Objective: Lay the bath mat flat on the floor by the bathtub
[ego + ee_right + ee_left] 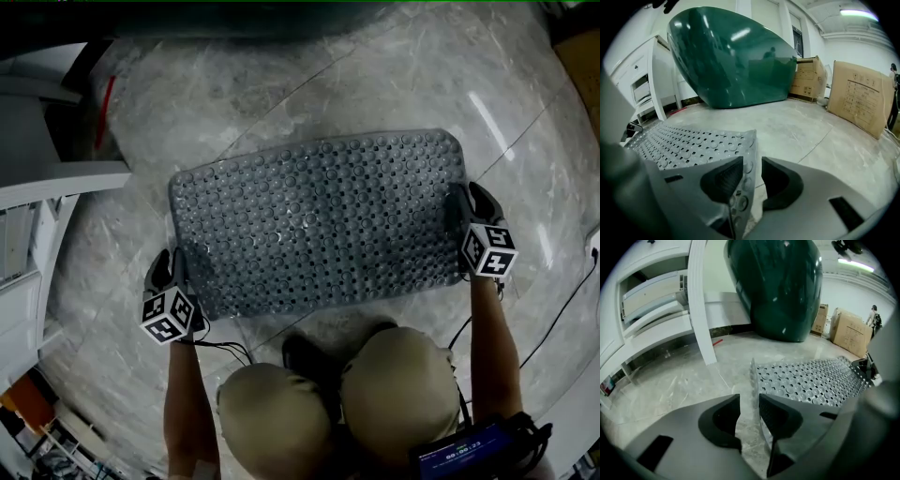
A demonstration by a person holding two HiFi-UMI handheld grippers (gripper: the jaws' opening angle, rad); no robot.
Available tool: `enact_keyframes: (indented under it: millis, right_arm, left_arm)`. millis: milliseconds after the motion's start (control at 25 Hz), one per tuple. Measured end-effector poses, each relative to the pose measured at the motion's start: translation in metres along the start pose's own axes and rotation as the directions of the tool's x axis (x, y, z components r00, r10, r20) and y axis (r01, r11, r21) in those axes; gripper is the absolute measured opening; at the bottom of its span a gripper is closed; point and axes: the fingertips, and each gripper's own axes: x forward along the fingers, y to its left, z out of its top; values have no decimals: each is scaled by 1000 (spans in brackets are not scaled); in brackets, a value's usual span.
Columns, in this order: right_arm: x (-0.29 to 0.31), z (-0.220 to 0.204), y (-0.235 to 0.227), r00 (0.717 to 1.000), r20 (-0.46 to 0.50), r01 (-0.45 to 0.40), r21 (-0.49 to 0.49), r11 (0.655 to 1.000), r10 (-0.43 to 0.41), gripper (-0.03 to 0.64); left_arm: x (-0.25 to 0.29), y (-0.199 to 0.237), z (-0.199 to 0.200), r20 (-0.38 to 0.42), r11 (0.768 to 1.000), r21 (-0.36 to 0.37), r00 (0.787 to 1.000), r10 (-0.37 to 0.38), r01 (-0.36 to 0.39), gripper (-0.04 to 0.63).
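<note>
Left gripper: my left gripper (173, 269) has its jaws drawn in to a narrow slot on the mat's left short edge. In the left gripper view that edge stands upright between them.
Right gripper: my right gripper (466, 214) is nipped the same way on the right short edge, with the studded rubber lying against one jaw face.
Bath mat: the grey bath mat (319, 225) is spread between the two grippers, long side across me, low over the marble floor (309, 75) and just ahead of my knees (272, 412). I cannot tell whether its middle touches the floor.
Bathtub: the dark green bathtub (731, 56) stands beyond the mat's far long edge, with bare floor between them.
Step in hand: I judge it to be setting the spread mat down.
How to do it well: I hold both ends level and gently apart so the sheet is taut and the far edge runs parallel to the tub. Then I bring both ends down together.
Release: I open only once each end lies on the floor, then draw the jaws out sideways.
Risk: the rubber looks floppy. The corner by the right jaws curls and could fold under if I let go early.
</note>
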Motion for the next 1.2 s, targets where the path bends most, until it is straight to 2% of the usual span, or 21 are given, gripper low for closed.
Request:
enact_keyframes:
  millis: [160,200,280,400,480,560,680,800,960,1200]
  right_arm:
    - [-24,20,-7,993,80,83,-4,997,-82,113]
    - [-28,23,-3,992,99,80,1,997,-80,69]
    - [-31,22,9,993,111,41,-3,999,-40,31]
    - [-28,15,29,996,86,-35,-26,999,37,31]
    - [-26,9,36,996,75,-53,-35,998,55,31]
    - [-24,6,38,997,63,-42,-43,998,45,31]
    - [-20,2,32,999,34,-15,-50,999,17,31]
    - [-13,-6,30,1000,11,-17,-64,998,18,31]
    - [-4,-17,22,1000,-15,-21,-48,999,21,31]
    - [1,-26,15,1000,-23,-21,-34,999,20,31]
  left_arm:
    - [-14,-7,18,53,1000,15,999,-11,10,126]
    - [-16,-11,20,57,1000,24,998,-19,17,125]
    - [-19,-12,19,50,1000,5,999,-17,16,102]
    - [-24,4,7,38,996,-82,999,31,-28,87]
    - [-34,11,11,73,995,-96,996,46,-39,87]
    - [-42,2,25,130,998,-69,992,7,2,79]
    - [-34,-27,37,177,991,-50,978,-110,120,54]
    - [-8,-44,30,148,986,-38,977,-155,162,53]
    - [23,-32,11,76,992,-32,990,-119,122,53]
    - [37,-3,-6,49,986,-136,994,-94,100,52]
